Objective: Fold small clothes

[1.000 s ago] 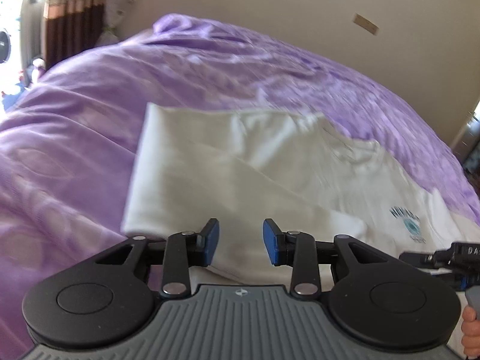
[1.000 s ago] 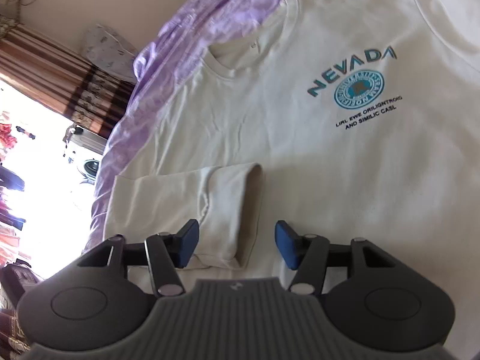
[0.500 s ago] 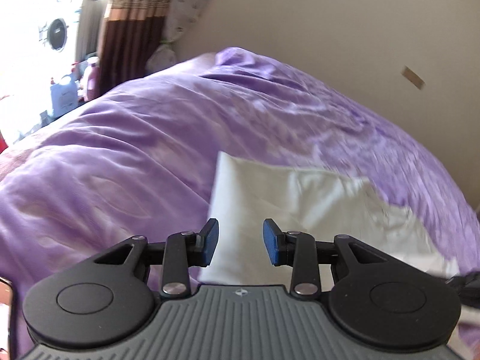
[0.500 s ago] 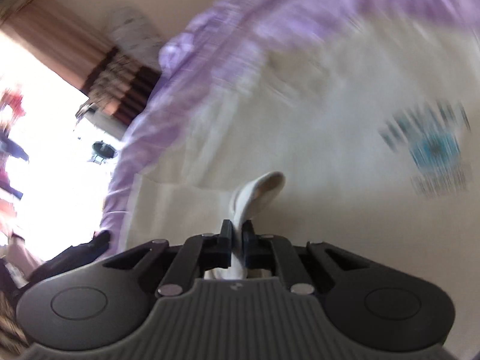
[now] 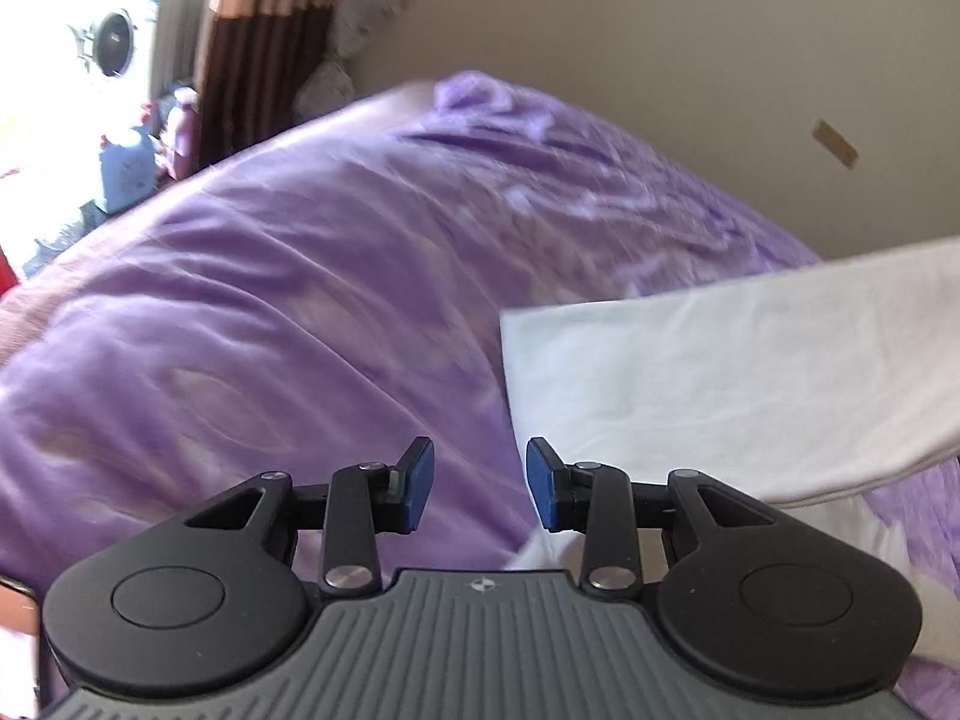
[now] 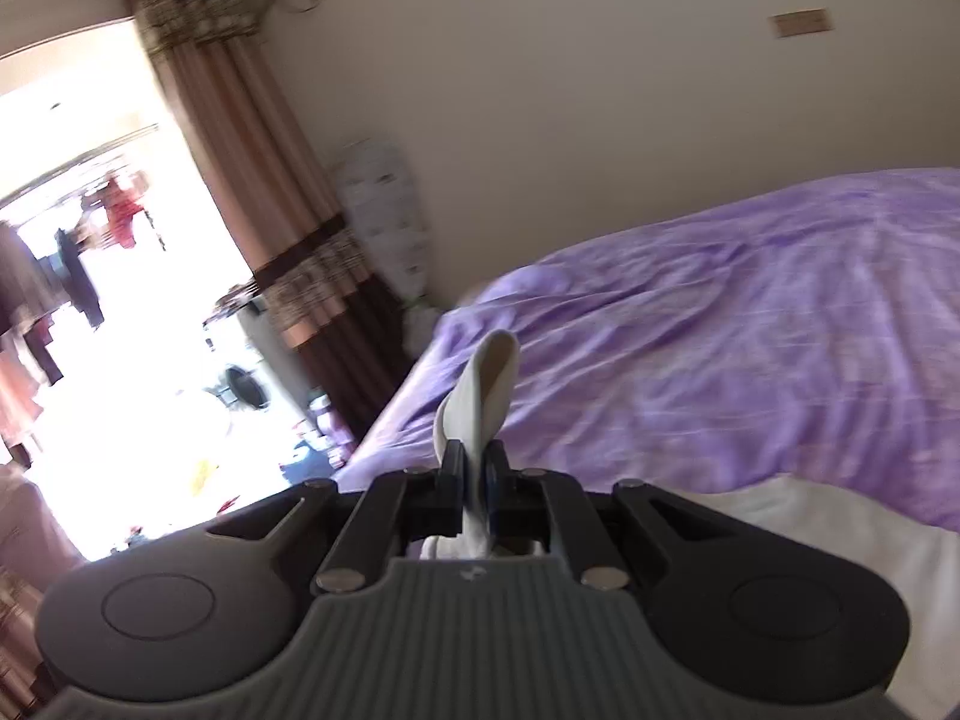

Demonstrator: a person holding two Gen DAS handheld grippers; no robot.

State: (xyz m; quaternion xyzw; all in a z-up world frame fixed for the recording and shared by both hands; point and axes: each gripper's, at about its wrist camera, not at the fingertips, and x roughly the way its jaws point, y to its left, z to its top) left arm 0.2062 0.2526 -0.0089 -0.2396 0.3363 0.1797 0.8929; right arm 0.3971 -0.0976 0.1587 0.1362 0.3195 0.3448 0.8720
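White shirt (image 5: 750, 384): cuff (image 6: 489, 384) pinched between clenched jaws of right gripper (image 6: 477, 486), lifted above purple bedspread (image 6: 720, 330). Left gripper (image 5: 474, 486) released, empty, shirt edge just right of its jaws. Likely mid sleeve-fold; next, carrying cuff across body.

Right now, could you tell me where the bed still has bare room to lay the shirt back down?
The purple bedspread lies bare from the cream shirt edge across to the curtain side and up toward the wall. The crowded part is where the shirt lies, its lifted fabric pinched in the right gripper; the left gripper is open.
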